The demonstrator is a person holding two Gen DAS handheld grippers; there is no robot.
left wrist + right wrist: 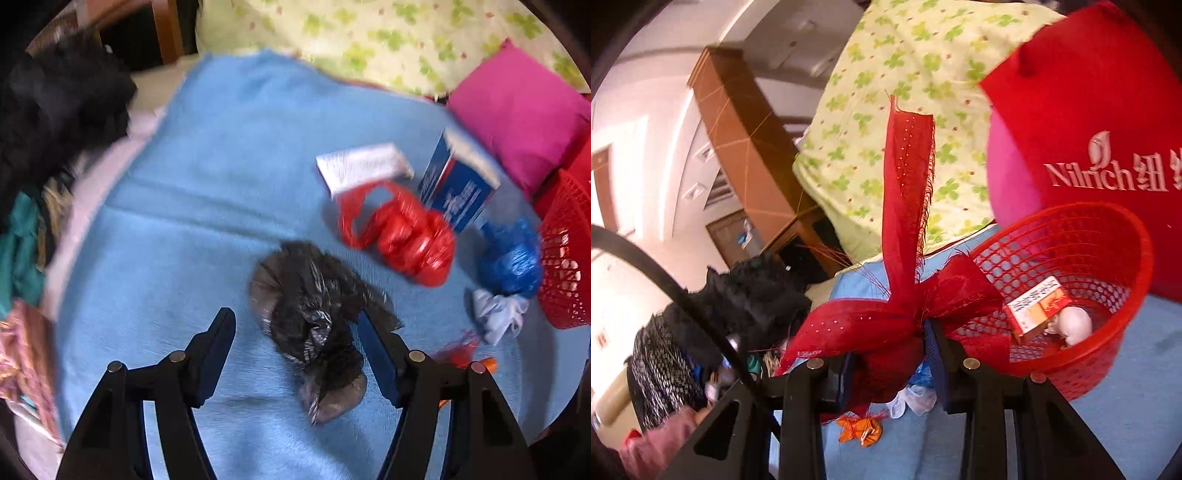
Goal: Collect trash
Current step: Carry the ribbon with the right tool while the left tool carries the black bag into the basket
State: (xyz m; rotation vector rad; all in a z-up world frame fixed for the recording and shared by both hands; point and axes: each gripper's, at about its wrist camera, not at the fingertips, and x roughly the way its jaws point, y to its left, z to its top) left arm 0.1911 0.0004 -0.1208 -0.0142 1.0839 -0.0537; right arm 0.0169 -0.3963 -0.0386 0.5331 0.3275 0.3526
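Note:
In the left wrist view my left gripper point(295, 328) is open, its jaws on either side of a crumpled black plastic bag point(308, 325) on the blue blanket point(207, 192). A red plastic bag point(402, 236), a blue plastic bag point(511, 258), a white crumpled tissue point(498, 314), a white box point(364, 166) and a blue box point(458, 188) lie further right. In the right wrist view my right gripper point(890, 343) is shut on a red mesh ribbon point(905, 258), held up beside the red basket point(1115, 354).
The red basket point(565, 258) holds an orange-and-white box point(1036, 308) and a white crumpled ball point(1073, 325). An orange wrapper point(862, 430) lies on the blanket. A pink pillow point(517, 122), a red bag point(1089, 122) and a floral quilt point(369, 33) sit behind. Clothes point(40, 122) pile at left.

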